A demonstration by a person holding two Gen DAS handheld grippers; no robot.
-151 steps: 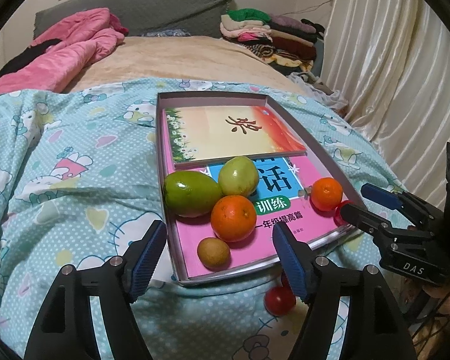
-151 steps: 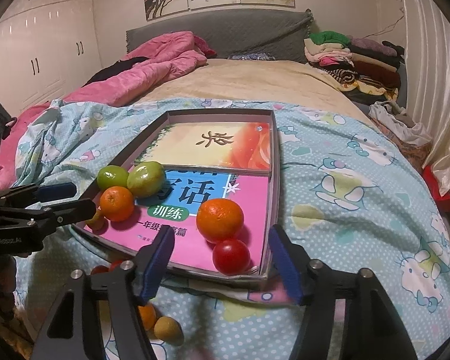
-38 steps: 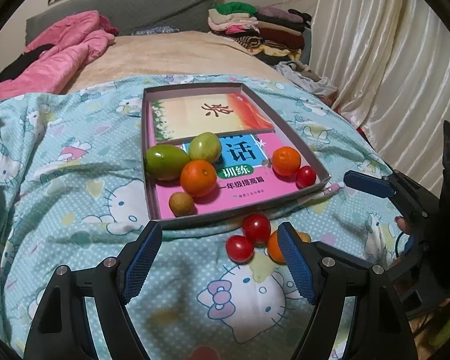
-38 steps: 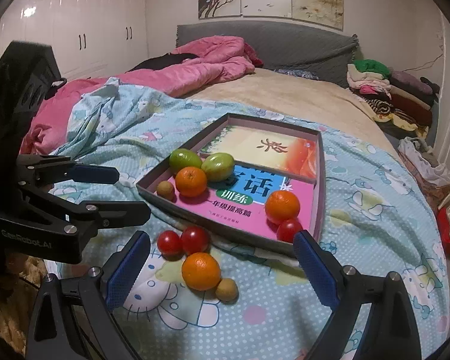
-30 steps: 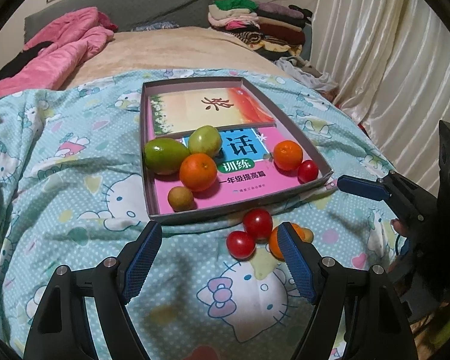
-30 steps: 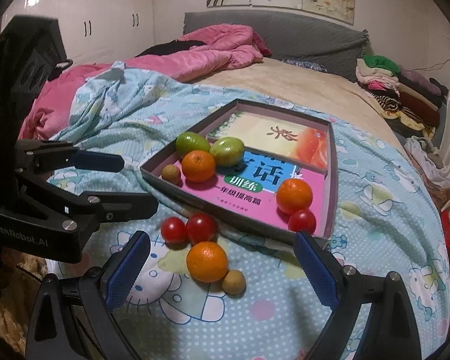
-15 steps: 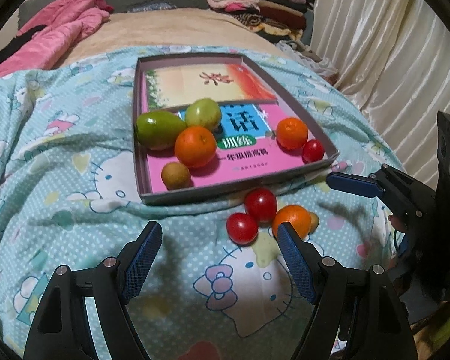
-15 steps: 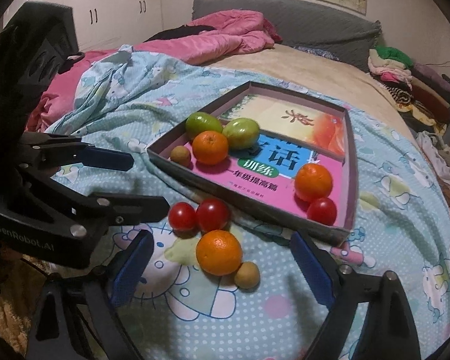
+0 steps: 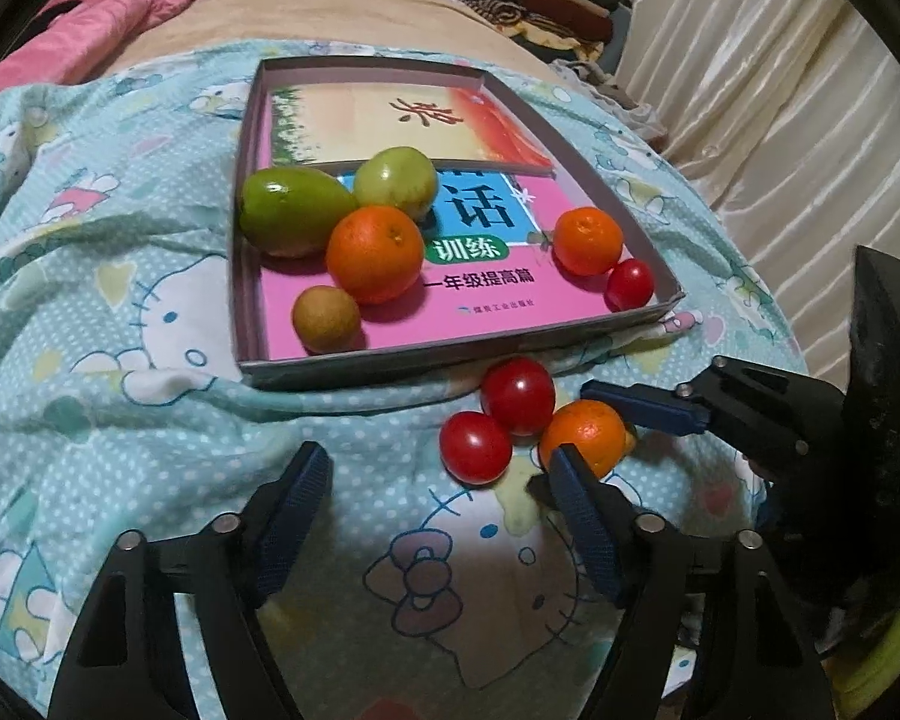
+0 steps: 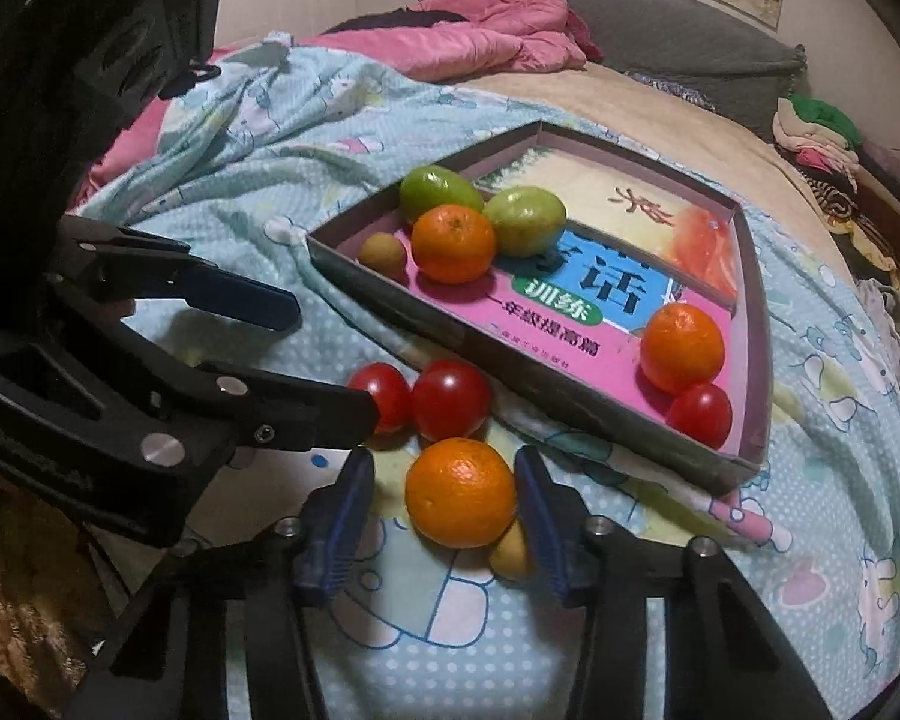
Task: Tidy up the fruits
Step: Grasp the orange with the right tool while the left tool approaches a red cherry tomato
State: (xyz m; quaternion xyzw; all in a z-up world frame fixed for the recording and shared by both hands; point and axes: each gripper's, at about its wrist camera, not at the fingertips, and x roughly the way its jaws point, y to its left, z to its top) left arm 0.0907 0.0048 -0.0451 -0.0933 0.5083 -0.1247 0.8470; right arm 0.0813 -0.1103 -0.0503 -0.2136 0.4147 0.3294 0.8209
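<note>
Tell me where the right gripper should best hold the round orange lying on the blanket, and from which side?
Probably across the round orange at its widest middle, approaching from the near side, as the open right gripper already straddles it; a small brown fruit crowds its right.

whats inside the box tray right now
The box tray holds two books lining its floor, two green fruits, two oranges, a small brown fruit and one tomato. The books hide the tray's floor.

The tomatoes (image 9: 517,396) looked glossy and smooth, the orange (image 10: 460,492) finely dimpled. The quilt (image 9: 120,324) was soft printed cloth, the box (image 9: 450,354) matt cardboard, the book cover (image 9: 498,300) shiny paper.
</note>
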